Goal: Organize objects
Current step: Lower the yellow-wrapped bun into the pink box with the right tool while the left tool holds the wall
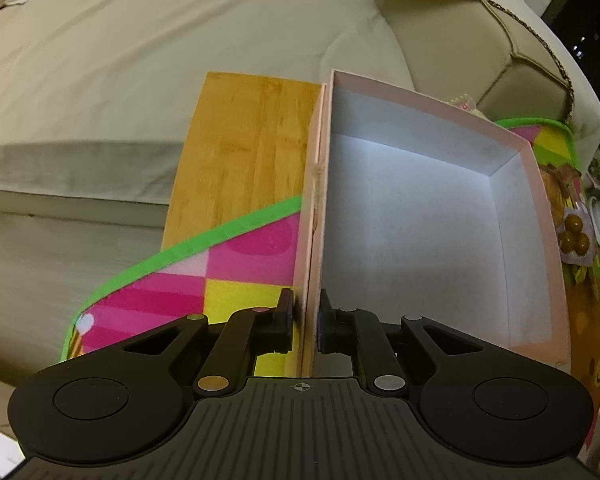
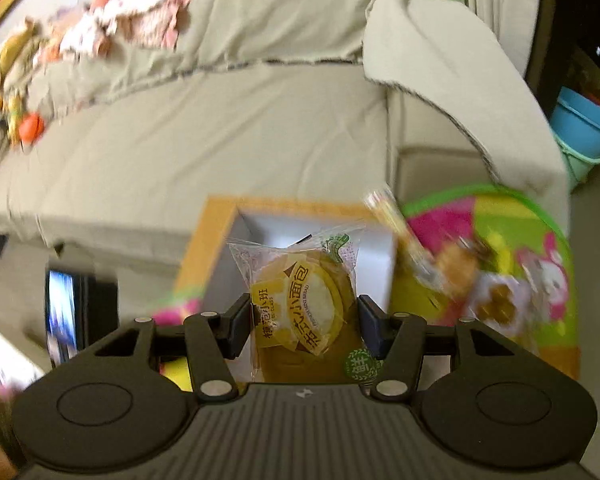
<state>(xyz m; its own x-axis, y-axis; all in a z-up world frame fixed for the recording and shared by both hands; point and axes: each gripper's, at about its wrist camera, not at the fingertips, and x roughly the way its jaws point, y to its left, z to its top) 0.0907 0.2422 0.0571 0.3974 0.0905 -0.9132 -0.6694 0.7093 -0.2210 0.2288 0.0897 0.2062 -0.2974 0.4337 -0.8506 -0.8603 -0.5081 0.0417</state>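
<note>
An open pink cardboard box with a white, empty inside stands on a colourful mat. My left gripper is shut on the box's near left wall, one finger inside and one outside. My right gripper is shut on a wrapped mini bread in a clear and yellow packet, held above the same box, which shows blurred in the right wrist view. More snack packets lie on the mat to the right of the box.
A bamboo board lies under the mat beside the box. A beige sofa runs behind, with toys and cloth at its far left. Blue and green buckets stand far right. A screen glows at left.
</note>
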